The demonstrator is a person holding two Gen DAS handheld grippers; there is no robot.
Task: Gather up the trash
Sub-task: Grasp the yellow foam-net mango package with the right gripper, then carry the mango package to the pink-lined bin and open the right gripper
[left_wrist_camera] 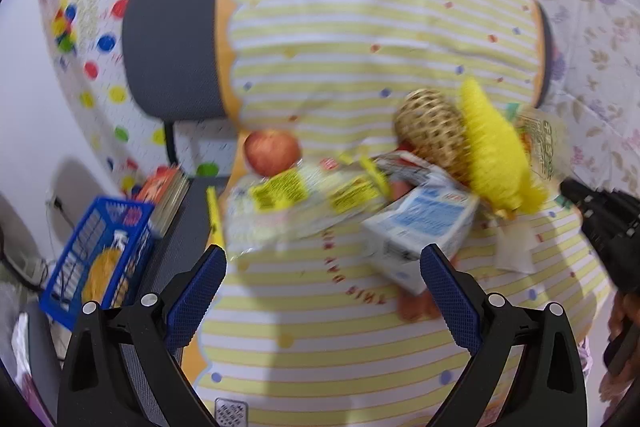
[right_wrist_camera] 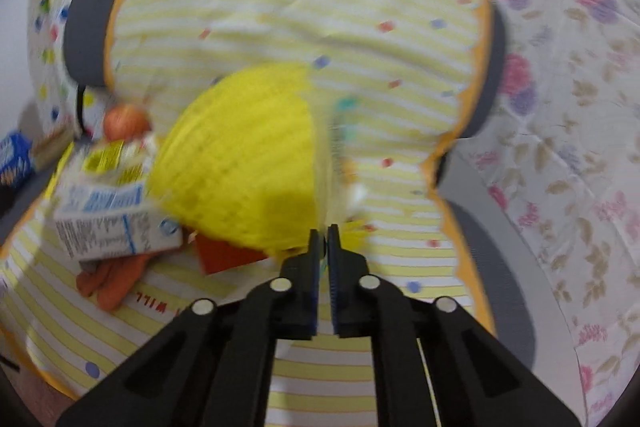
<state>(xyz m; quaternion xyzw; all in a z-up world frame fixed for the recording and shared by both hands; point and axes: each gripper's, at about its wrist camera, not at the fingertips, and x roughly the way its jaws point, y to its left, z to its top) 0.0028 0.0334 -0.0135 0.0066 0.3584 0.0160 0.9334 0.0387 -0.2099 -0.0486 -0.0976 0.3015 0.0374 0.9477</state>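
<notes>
Striped cloth (left_wrist_camera: 360, 27): apple (left_wrist_camera: 272, 151), basket (left_wrist_camera: 430, 131) w/ trash.

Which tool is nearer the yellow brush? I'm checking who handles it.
Right. The right tool is shut at the yellow brush's edge; the left tool hangs open, short of it.

motion blur smears the carton (right_wrist_camera: 116, 223) print; yellow duster (right_wrist_camera: 240, 163) hides the basket.

home room: cloth-draped office chair (left_wrist_camera: 172, 43), patterned sheets (left_wrist_camera: 592, 27).
</notes>
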